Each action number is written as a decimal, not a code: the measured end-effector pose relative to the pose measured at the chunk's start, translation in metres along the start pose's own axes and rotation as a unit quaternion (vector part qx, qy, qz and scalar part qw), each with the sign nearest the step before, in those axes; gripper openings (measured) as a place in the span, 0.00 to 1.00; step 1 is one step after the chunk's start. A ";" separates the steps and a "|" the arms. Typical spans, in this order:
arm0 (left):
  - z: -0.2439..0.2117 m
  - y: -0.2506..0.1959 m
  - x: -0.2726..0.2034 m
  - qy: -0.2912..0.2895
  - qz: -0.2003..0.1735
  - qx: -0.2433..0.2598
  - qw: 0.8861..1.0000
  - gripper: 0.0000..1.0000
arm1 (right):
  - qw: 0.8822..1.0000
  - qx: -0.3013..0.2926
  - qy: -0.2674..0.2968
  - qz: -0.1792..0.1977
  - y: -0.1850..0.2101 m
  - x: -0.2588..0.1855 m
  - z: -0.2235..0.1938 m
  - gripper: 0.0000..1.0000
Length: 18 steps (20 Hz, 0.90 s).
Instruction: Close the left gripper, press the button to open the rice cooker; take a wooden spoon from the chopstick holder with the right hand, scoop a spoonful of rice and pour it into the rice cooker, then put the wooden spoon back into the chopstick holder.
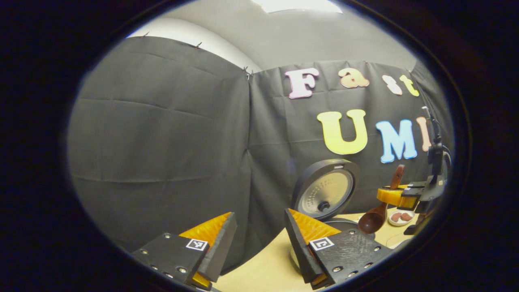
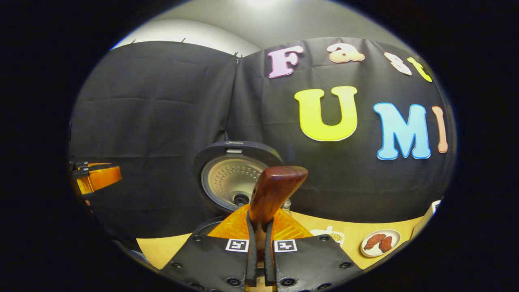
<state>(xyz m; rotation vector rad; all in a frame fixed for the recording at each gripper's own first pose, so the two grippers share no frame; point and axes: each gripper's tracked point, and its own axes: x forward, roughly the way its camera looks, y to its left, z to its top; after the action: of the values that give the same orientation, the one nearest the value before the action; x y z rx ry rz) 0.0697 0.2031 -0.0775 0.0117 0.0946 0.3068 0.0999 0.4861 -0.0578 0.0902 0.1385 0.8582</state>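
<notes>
Right now, as seen from beside the booth:

Right claw: its own view shows the right claw [image 2: 259,243] clamped on the handle of the wooden spoon [image 2: 272,194], both fingers pressing it between them.

Spoon axis: in the left gripper view the wooden spoon [image 1: 379,211] runs on a slant, handle end up and to the right, bowl low and to the left, the hollow facing down toward the surface [image 1: 263,263]. Whether rice sits in the bowl I cannot tell.

Spoon place: held in the air above the surface, just beside the rice cooker [image 1: 326,190], on its right.

Rice cooker: lid raised upright, its inner plate facing the cameras; the pot mouth sits below it near the back edge of the surface.

Left claw: the left claw [image 1: 259,239] is spread wide, nothing between its fingers, hanging over the front edge of the surface.

Small dish: a small dish [image 2: 380,242] with two reddish-brown pieces rests toward the right edge of the surface.
</notes>
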 end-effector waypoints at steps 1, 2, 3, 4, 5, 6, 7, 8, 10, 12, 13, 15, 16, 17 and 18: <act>0.002 -0.005 -0.001 -0.003 -0.005 0.001 1.000 0.75 | 1.000 0.008 0.000 -0.009 -0.009 -0.006 0.001 0.05; 0.005 -0.012 -0.002 -0.005 -0.010 0.001 1.000 0.75 | 1.000 0.015 0.001 -0.020 -0.020 -0.015 0.003 0.09; 0.008 -0.019 -0.003 -0.008 -0.015 0.000 1.000 0.75 | 0.999 0.022 0.001 -0.031 -0.030 -0.021 0.003 0.09; 0.010 -0.025 -0.004 -0.010 -0.020 -0.001 1.000 0.75 | 0.999 0.028 0.002 -0.042 -0.041 -0.031 0.005 0.09; 0.014 -0.032 -0.006 -0.012 -0.025 -0.002 1.000 0.75 | 0.998 0.032 0.003 -0.054 -0.053 -0.040 0.004 0.09; 0.016 -0.040 -0.006 -0.014 -0.030 -0.003 0.999 0.75 | 0.997 0.036 0.005 -0.065 -0.065 -0.049 0.004 0.05; 0.019 -0.046 -0.008 -0.016 -0.036 -0.003 0.999 0.75 | 0.996 0.040 0.005 -0.077 -0.076 -0.058 0.004 0.05; 0.021 -0.055 -0.007 -0.019 -0.041 -0.003 0.999 0.75 | 0.995 0.045 0.005 -0.089 -0.089 -0.068 0.005 0.09; 0.027 -0.071 -0.009 -0.024 -0.053 -0.004 0.998 0.75 | 0.992 0.053 0.006 -0.111 -0.111 -0.086 0.004 0.09; 0.034 -0.086 -0.012 -0.029 -0.064 -0.005 0.998 0.75 | 0.989 0.061 0.007 -0.133 -0.136 -0.104 0.004 0.05; 0.036 -0.094 -0.013 -0.030 -0.070 -0.006 0.997 0.75 | 0.988 0.065 0.009 -0.143 -0.147 -0.112 0.004 0.05; 0.041 -0.110 -0.016 -0.033 -0.082 -0.006 0.996 0.75 | 0.984 0.072 0.011 -0.164 -0.167 -0.131 0.002 0.09; 0.042 -0.117 -0.017 -0.035 -0.088 -0.006 0.995 0.75 | 0.982 0.076 0.013 -0.174 -0.177 -0.140 0.001 0.09; 0.045 -0.124 -0.019 -0.037 -0.093 -0.005 0.995 0.75 | 0.980 0.079 0.015 -0.183 -0.185 -0.149 -0.002 0.05; 0.046 -0.132 -0.020 -0.038 -0.099 -0.004 0.994 0.75 | 0.978 0.083 0.017 -0.192 -0.193 -0.158 -0.005 0.09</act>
<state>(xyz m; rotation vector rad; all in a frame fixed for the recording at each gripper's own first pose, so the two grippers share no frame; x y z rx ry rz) 0.0945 0.0716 -0.0329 0.0059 0.0180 0.1082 0.1411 0.2403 -0.0748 0.1979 0.2517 0.4609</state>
